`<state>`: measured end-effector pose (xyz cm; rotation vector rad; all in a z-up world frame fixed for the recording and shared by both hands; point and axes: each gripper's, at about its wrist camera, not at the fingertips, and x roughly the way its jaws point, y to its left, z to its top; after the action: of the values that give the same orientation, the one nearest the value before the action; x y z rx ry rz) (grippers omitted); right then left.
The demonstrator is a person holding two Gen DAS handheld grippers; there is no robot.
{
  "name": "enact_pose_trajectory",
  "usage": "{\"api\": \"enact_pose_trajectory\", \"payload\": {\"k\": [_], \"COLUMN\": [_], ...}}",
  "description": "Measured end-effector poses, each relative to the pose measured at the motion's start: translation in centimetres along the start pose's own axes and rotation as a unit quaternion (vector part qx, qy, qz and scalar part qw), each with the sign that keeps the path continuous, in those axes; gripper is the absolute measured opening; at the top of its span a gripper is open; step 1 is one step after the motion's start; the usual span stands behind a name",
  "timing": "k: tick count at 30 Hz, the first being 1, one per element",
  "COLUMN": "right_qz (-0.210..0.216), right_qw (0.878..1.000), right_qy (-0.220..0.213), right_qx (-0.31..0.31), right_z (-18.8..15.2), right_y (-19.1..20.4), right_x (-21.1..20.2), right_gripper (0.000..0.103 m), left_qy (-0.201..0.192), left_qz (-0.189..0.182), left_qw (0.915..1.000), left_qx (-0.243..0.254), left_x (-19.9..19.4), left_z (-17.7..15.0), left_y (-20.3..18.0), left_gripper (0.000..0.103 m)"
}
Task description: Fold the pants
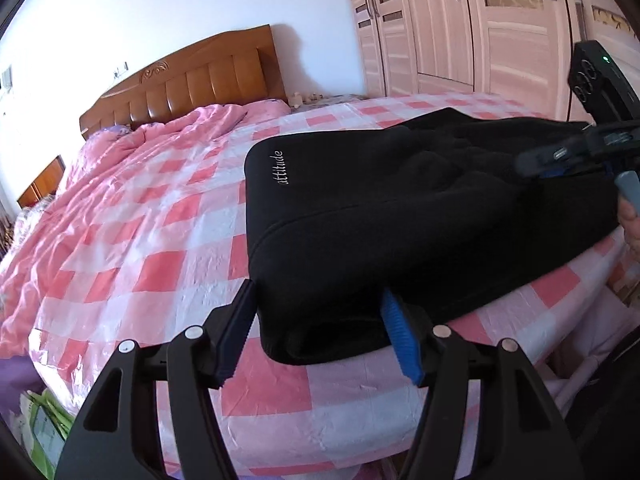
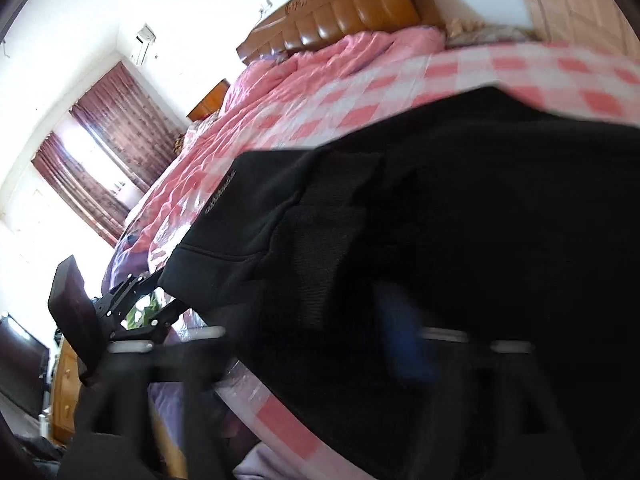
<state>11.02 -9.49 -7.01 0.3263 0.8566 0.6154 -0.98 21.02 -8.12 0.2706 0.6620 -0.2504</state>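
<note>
Black fleece pants (image 1: 380, 216) with white "attitude" lettering lie folded on the pink checked bed cover (image 1: 140, 240). My left gripper (image 1: 320, 324) is open, its two fingers straddling the near corner of the pants. My right gripper (image 1: 560, 160) shows at the right edge of the left wrist view, lying over the far end of the pants; its jaws look nearly closed. In the right wrist view the pants (image 2: 460, 240) fill the frame and the gripper (image 2: 320, 340) is blurred, with a blue pad (image 2: 400, 328) against the cloth. The left gripper (image 2: 132, 304) shows at the left there.
A wooden headboard (image 1: 192, 84) and a crumpled pink duvet (image 1: 160, 140) lie at the bed's head. A wardrobe (image 1: 460, 28) stands behind. The bed edge (image 1: 360, 420) drops off just in front of the left gripper. A curtained window (image 2: 100, 152) is on the left.
</note>
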Motion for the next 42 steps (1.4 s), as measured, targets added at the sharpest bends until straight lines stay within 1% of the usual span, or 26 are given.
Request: {"api": "enact_pose_trajectory", "payload": {"k": [1,2,4,6,9,10,12,14,15,16,17,19,21,22,23,24,26,28,30,32,34,36,38,39,41,42], "right_qz": [0.001,0.004,0.011,0.022,0.024,0.026,0.039,0.060,0.072,0.094,0.096,0.091,0.095,0.095,0.089,0.080,0.077,0.066,0.065,0.063,0.067,0.066,0.065,0.065,0.055,0.049], "right_qw": [1.000,1.000,1.000,0.999,0.998,0.997,0.995,0.992,0.990,0.986,0.985,0.985,0.986,0.986,0.988,0.990,0.993,0.996,0.996,0.996,0.994,0.992,0.990,0.990,0.988,0.988], "right_qy": [-0.013,-0.015,-0.002,0.020,0.051,0.069,0.086,0.113,0.120,0.139,0.146,0.144,0.136,0.131,0.124,0.113,0.093,0.062,0.044,0.021,0.005,-0.013,-0.039,-0.051,-0.081,-0.090], "right_qx": [-0.001,-0.001,0.010,0.019,0.006,0.009,0.014,0.014,0.017,0.020,0.016,0.007,0.027,0.035,0.033,0.027,0.014,-0.016,-0.030,-0.062,-0.083,-0.104,-0.117,-0.119,-0.118,-0.115], "right_z": [-0.1,-0.2,-0.2,-0.1,0.8,1.4,2.2,3.1,3.1,3.2,3.2,3.3,3.6,3.8,3.8,3.8,3.8,4.5,5.4,7.1,8.3,9.1,9.7,9.9,9.6,9.4], "right_y": [-0.1,-0.5,-1.1,-1.4,-1.2,-1.3,-1.4,-1.2,-1.0,-0.7,-0.5,-0.3,-0.7,-0.8,-0.7,-0.5,0.1,1.4,2.5,4.6,6.3,7.7,8.6,8.7,8.0,7.7], "right_x": [-0.8,-1.4,-1.5,-0.4,1.7,2.9,4.1,5.2,5.3,5.9,6.3,6.8,7.1,7.4,7.5,7.6,6.9,5.4,4.3,3.0,2.0,0.5,-1.7,-2.7,-5.4,-6.2], "right_gripper": [0.099,0.099,0.099,0.099,0.099,0.099,0.099,0.098,0.084,0.074,0.073,0.070,0.064,0.058,0.043,0.034,0.027,0.026,0.025,0.025,0.025,0.024,0.022,0.022,0.021,0.020], "left_qy": [-0.005,-0.010,-0.022,-0.029,-0.029,-0.030,-0.029,-0.027,-0.027,-0.027,-0.028,-0.031,-0.032,-0.032,-0.031,-0.031,-0.034,-0.037,-0.038,-0.028,-0.014,-0.013,-0.003,0.004,0.032,0.031], "left_qz": [-0.004,-0.002,-0.002,-0.001,0.000,-0.001,-0.012,-0.024,-0.018,-0.015,-0.014,-0.023,-0.032,-0.031,-0.030,-0.028,-0.024,-0.006,-0.005,-0.020,-0.013,-0.009,0.017,0.037,0.113,0.110], "left_qw": [1.0000,0.9999,0.9996,0.9993,0.9991,0.9990,0.9989,0.9990,0.9993,0.9995,0.9995,0.9991,0.9988,0.9988,0.9988,0.9988,0.9987,0.9985,0.9977,0.9964,0.9962,0.9958,0.9948,0.9946,0.9904,0.9908], "left_qx": [-0.005,-0.008,-0.016,-0.025,-0.032,-0.032,-0.034,-0.027,-0.019,-0.011,-0.009,-0.016,-0.022,-0.022,-0.022,-0.023,-0.028,-0.039,-0.055,-0.078,-0.084,-0.090,-0.101,-0.097,-0.073,-0.073], "left_x": [-0.4,-0.7,-1.3,-1.4,-1.2,-1.0,-0.8,-0.3,-0.2,-0.1,-0.1,-0.2,-0.3,-0.4,-0.4,-0.6,-1.3,-2.3,-3.1,-2.9,-2.0,-1.1,0.2,0.8,2.5,2.6], "left_z": [0.0,0.0,0.0,0.0,0.0,0.1,0.2,0.2,0.2,0.2,0.1,-0.1,-0.2,-0.3,-0.3,-0.4,-0.8,-1.4,-2.1,-2.5,-2.2,-1.7,-0.9,-0.5,0.0,-0.1], "left_y": [0.3,0.4,0.8,1.2,1.3,1.3,1.2,0.7,0.4,0.1,0.1,0.5,0.9,1.0,1.1,1.3,1.6,2.1,2.6,2.9,2.5,2.0,1.6,1.4,1.1,1.2], "left_gripper": [0.062,0.062,0.063,0.063,0.063,0.063,0.063,0.063,0.063,0.063,0.063,0.063,0.063,0.063,0.063,0.063,0.066,0.082,0.083,0.083,0.083,0.083,0.083,0.083,0.084,0.085]}}
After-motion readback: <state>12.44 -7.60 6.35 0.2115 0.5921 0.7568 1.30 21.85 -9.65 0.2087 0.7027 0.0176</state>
